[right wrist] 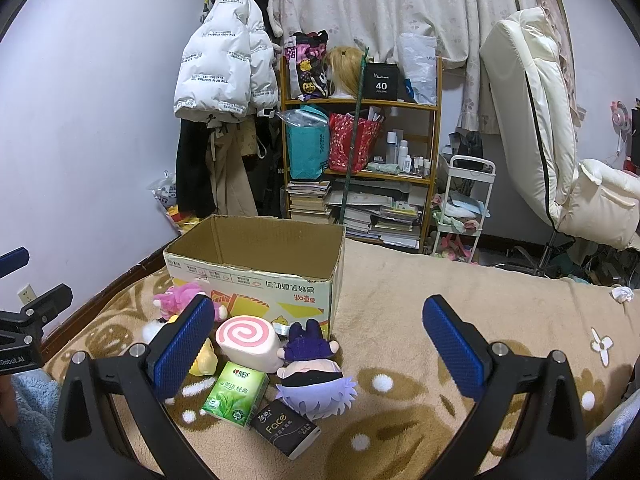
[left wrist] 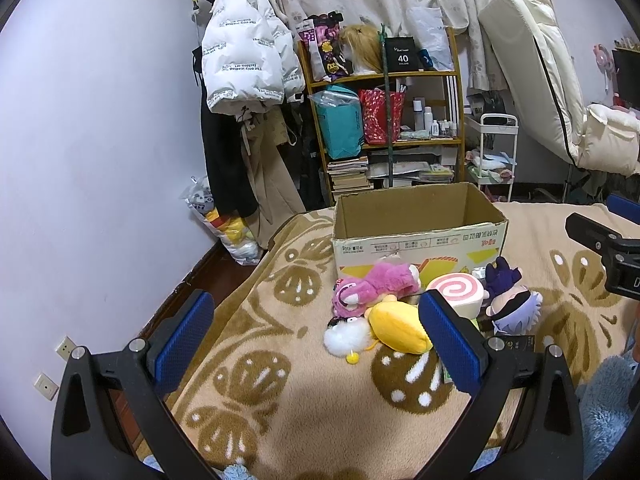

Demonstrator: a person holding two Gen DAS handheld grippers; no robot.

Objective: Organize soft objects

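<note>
The plush toys (right wrist: 256,344) lie on the blanket (right wrist: 440,304) just before the cardboard box (right wrist: 256,272); the shelf (right wrist: 360,140) stands behind the box.

Toys (right wrist: 248,342) crowd the box (right wrist: 256,276) front (blanket (right wrist: 400,300) rightward lies bare).

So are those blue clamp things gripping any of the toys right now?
No. Both are open and empty: the left hand-held gripper and the right hand-held gripper hover above the blanket, with the plush toys lying loose before the cardboard box.
</note>
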